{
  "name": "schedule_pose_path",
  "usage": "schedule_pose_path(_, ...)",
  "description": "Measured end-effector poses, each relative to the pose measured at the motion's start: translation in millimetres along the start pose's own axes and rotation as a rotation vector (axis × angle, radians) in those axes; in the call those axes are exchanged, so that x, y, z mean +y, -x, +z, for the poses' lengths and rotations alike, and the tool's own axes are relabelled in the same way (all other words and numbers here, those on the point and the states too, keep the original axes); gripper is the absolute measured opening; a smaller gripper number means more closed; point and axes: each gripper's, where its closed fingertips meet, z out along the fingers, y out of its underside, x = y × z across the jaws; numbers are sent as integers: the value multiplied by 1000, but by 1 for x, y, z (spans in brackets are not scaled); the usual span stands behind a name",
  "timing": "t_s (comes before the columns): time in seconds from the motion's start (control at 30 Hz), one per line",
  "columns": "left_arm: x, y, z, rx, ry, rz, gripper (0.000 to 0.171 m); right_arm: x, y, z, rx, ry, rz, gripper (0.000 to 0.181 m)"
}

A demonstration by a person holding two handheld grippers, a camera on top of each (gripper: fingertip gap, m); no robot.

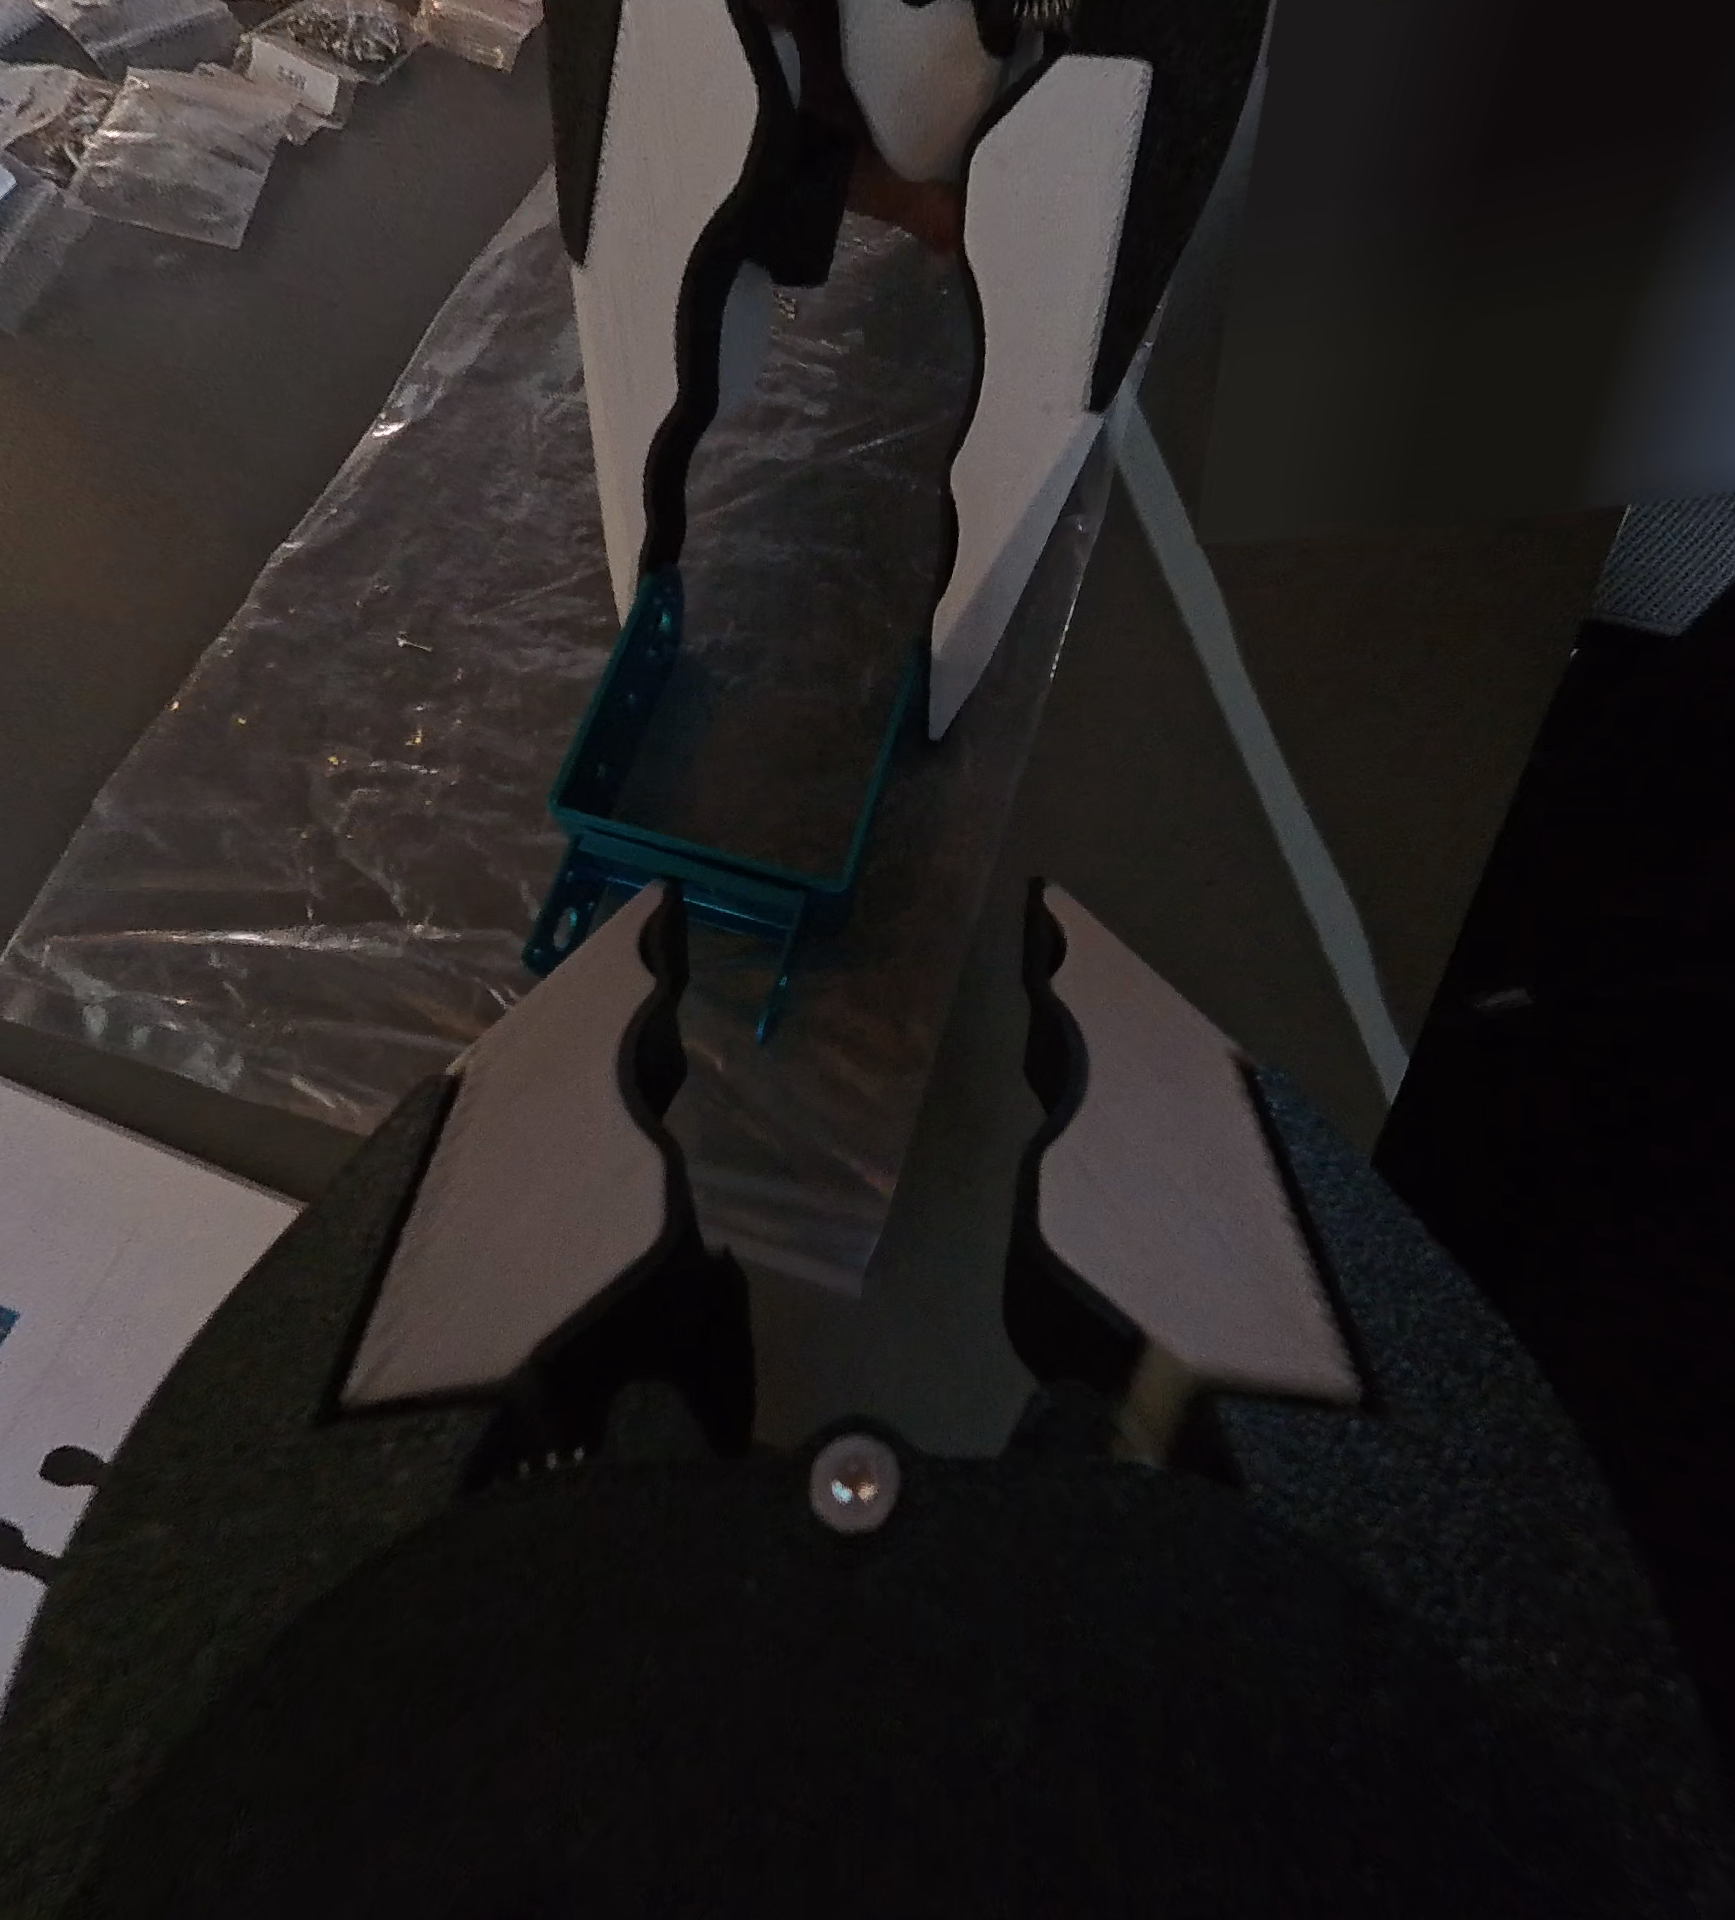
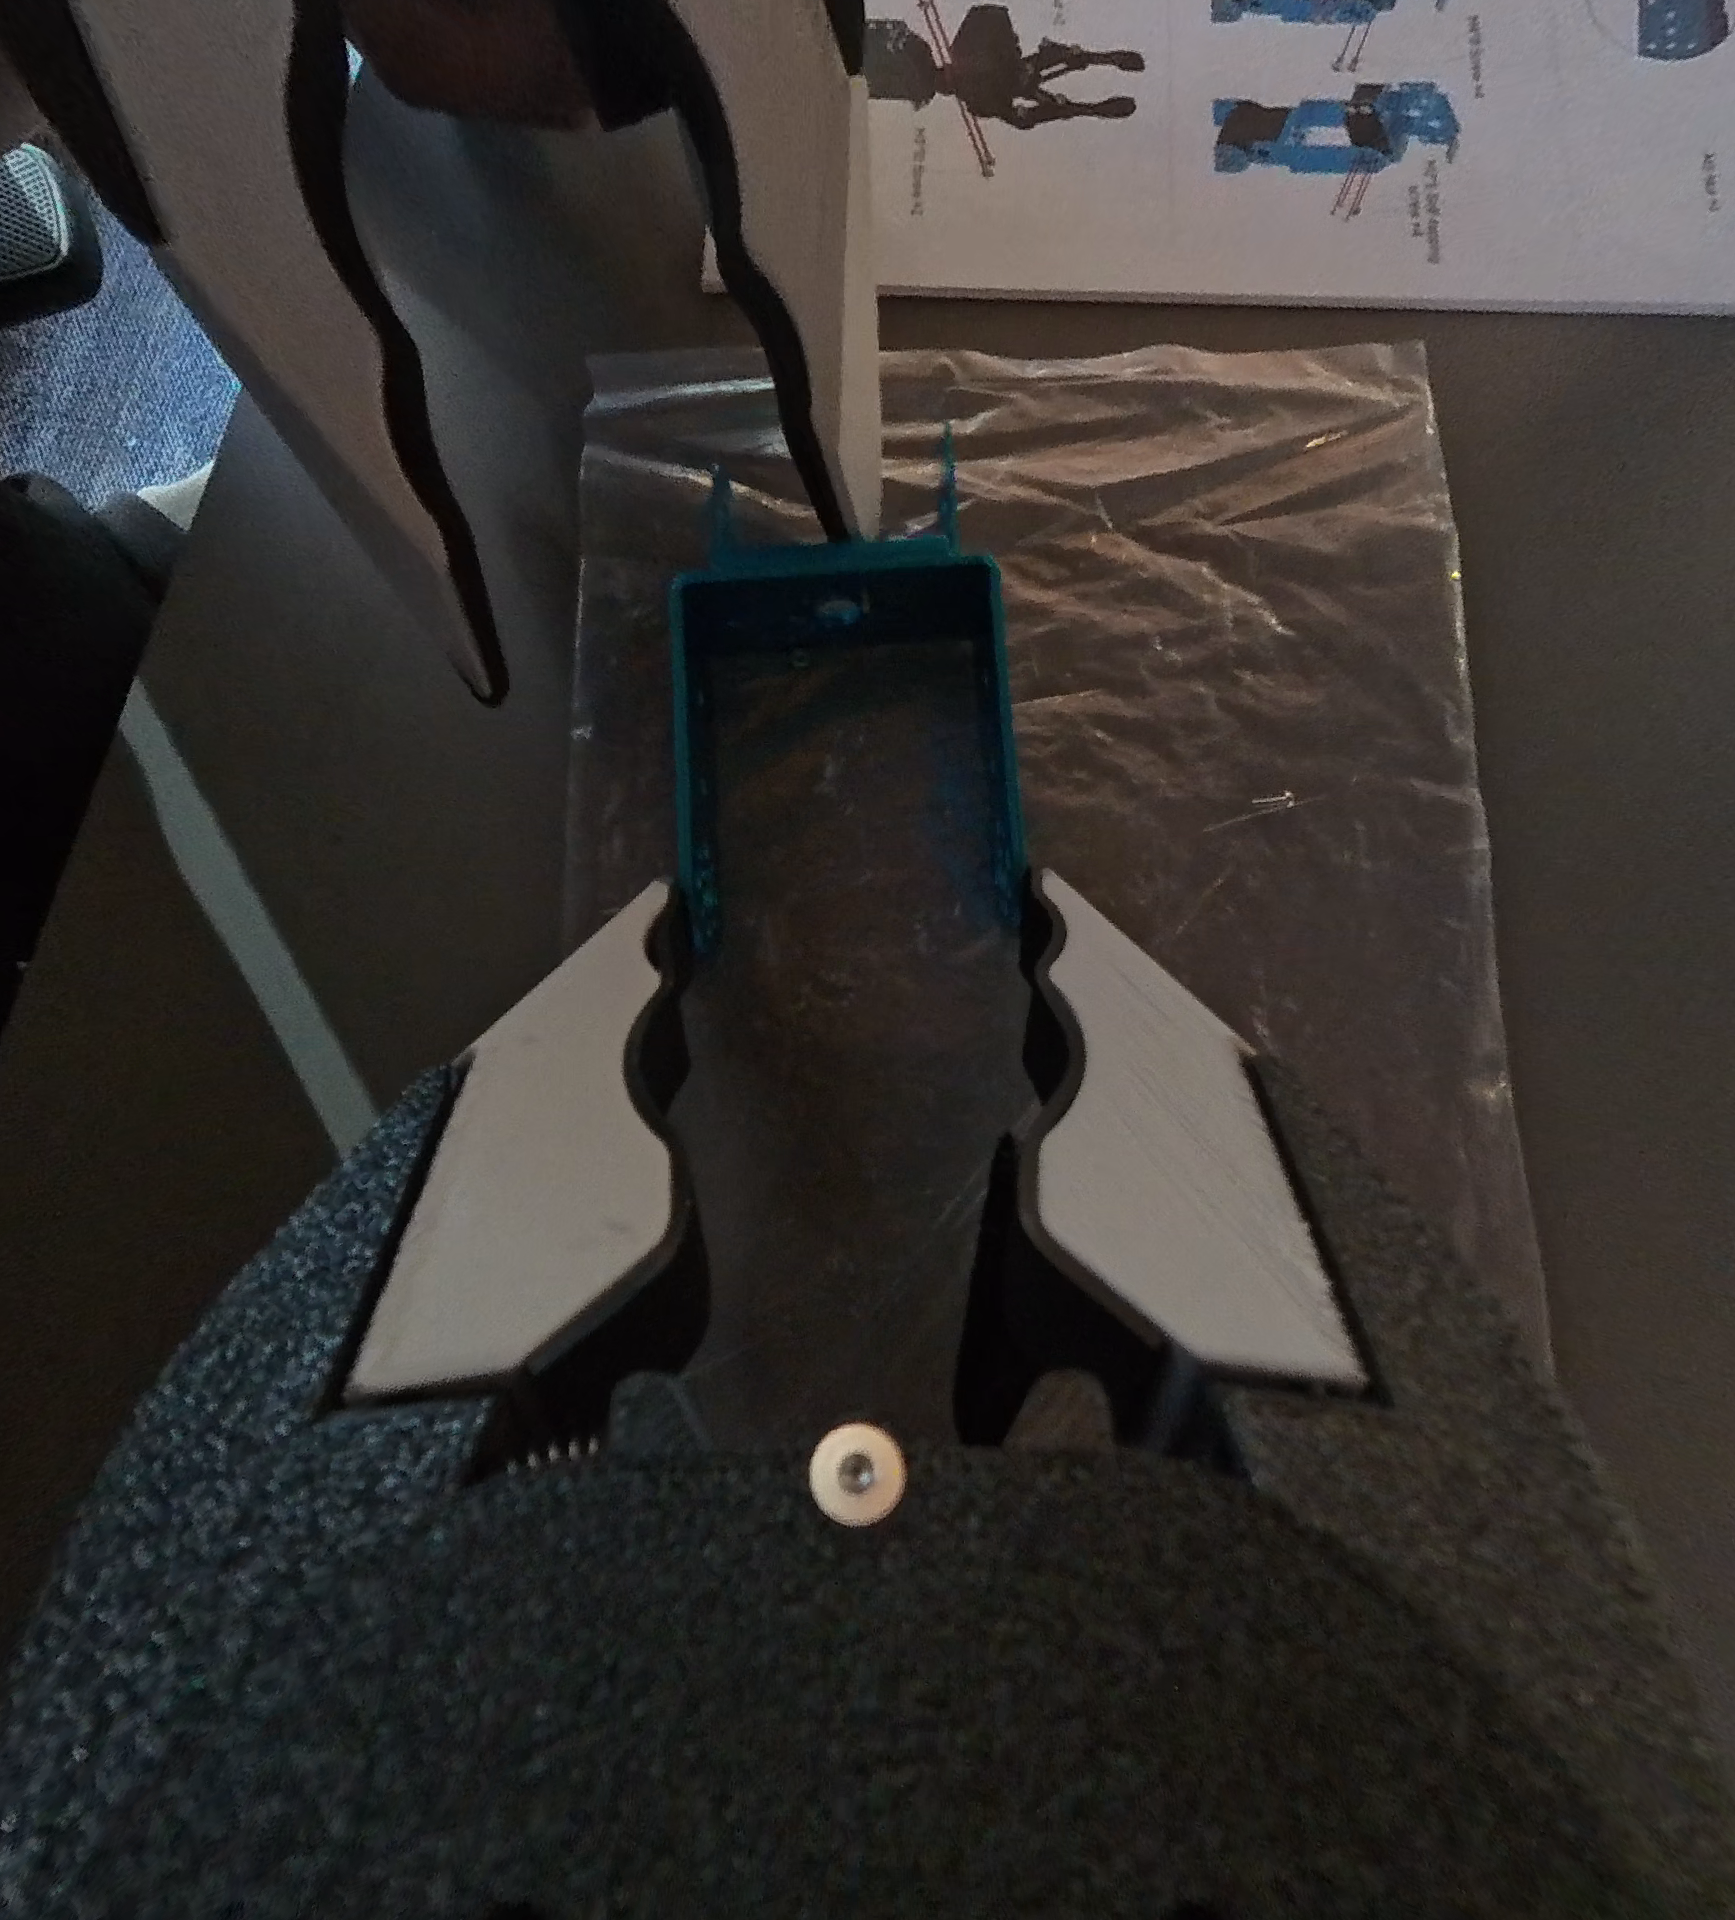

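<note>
Fingers of the right gripper [image 2: 852,904] press on the outer faces of the two side arms of a teal U-shaped metal bracket [image 2: 842,727], closed to its width and gripping it above a clear plastic bag [image 2: 1206,644] on the dark table [image 2: 1621,623]. Thin, stiff and probably light, the bracket looks smooth, so its flat perforated arms seem the surest hold. Opposite, the left gripper [image 1: 852,914] stands parted, one tip just at a smaller teal bracket [image 1: 676,925] joined to the far end. Beyond lies a printed instruction sheet [image 2: 1362,156].
</note>
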Motion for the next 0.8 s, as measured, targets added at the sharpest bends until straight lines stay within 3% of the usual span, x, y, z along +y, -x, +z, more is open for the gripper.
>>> schedule_pose_path(0.3,0,-2,0,-1,-1,5,65,-5,-5,-14,26,7,-51,73)
schedule_pose_path(0.47,1,0,-3,-15,-10,0,65,-26,-5,-43,11,-68,-84,52)
schedule_pose_path(0.53,1,-1,-4,-18,-12,3,65,-23,4,-45,-68,-33,-101,34)
schedule_pose_path(0.6,1,-1,-5,-21,-14,5,65,-10,0,-39,-77,39,-105,33)
schedule_pose_path(0.73,0,-1,-5,-16,-20,8,65,3,-5,-30,-90,95,-127,49)
schedule_pose_path(0.8,0,-2,-4,-12,-14,15,65,8,-7,-28,-70,127,-143,83)
